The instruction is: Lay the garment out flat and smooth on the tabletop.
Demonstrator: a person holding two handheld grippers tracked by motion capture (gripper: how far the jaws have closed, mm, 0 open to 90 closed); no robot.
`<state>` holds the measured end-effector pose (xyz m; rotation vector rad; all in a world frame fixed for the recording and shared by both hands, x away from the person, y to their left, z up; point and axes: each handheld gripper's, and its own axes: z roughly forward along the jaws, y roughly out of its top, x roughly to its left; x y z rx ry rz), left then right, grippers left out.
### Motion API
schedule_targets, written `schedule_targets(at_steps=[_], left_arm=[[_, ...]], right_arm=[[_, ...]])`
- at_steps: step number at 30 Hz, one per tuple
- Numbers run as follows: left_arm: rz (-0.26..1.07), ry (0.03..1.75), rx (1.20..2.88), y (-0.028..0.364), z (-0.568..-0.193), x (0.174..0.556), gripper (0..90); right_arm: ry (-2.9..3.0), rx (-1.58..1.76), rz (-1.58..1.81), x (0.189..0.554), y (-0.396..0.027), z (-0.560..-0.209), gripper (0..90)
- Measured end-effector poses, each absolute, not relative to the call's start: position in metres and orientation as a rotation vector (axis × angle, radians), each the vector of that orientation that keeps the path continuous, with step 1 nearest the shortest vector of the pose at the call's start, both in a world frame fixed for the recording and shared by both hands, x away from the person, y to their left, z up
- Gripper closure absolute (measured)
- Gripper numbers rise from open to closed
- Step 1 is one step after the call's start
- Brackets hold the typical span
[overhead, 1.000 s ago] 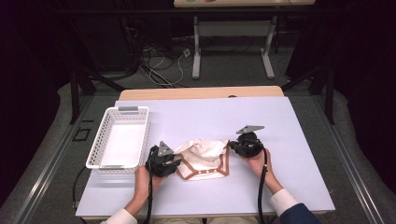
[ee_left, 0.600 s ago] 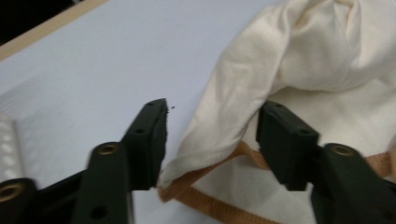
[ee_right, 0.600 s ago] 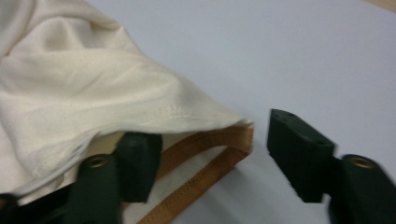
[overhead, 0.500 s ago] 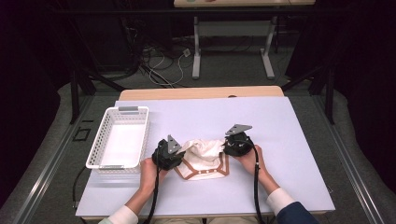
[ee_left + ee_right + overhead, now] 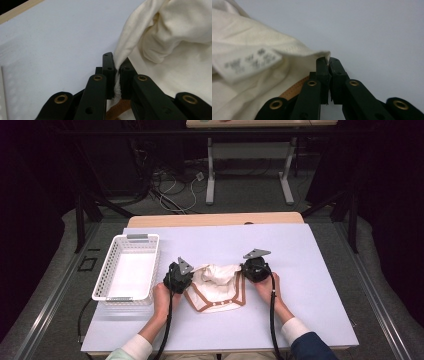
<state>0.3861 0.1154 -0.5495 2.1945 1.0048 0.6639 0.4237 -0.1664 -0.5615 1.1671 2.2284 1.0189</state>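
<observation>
Dark room, cables on the floor behind, and in front a white table [image 5: 310, 270] with a wooden edge at its far side. Near the middle of this table, a little toward the person, lies the cream garment [image 5: 217, 287]. It is a small cloth piece with brown trim along its near edges, and a white label [image 5: 247, 63] is sewn inside it. Its near part lies flat, while its far part is bunched up in loose folds.

On each side of the cloth one tool has taken a corner. The left gripper [image 5: 117, 75] has just been closing, and its jaws now pinch a fold of cream fabric between the pads; a bit of the brown trim shows below them. The right gripper [image 5: 328, 62] has also just been closing, and it holds the thin hem of the cloth at its very tip. In the high view, the left gripper [image 5: 178, 276] and the right gripper [image 5: 255, 267] stand at the two far corners of the garment.

To the left, well apart from the cloth, stands a white basket [image 5: 102, 290].

I judge that the grasping step is finished. The lifting, spreading or folding is not yet done, and the garment is not in the basket.
</observation>
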Motion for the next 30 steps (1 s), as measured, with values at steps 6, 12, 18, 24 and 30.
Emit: schedule_targets(at_steps=[6,12,18,24,30], left_arm=[[0.666,1.025,2.208,0.115,-0.553,0.387,86.2],[0.659,1.052,2.221,0.118,-0.554,0.388,86.4],[0.664,1.069,2.233,0.119,-0.557,0.390,86.4],[0.679,1.074,2.242,0.118,-0.558,0.389,78.3],[0.674,1.068,2.211,0.120,-0.549,0.382,54.9]], right_arm=[[2.213,1.215,1.004,0.425,-0.171,-0.562,87.0],[2.203,1.231,0.971,0.424,-0.174,-0.560,87.1],[2.201,1.251,0.927,0.425,-0.181,-0.557,87.0],[2.204,1.271,0.951,0.424,-0.185,-0.556,82.3],[2.252,1.249,1.031,0.416,-0.188,-0.547,55.1]])
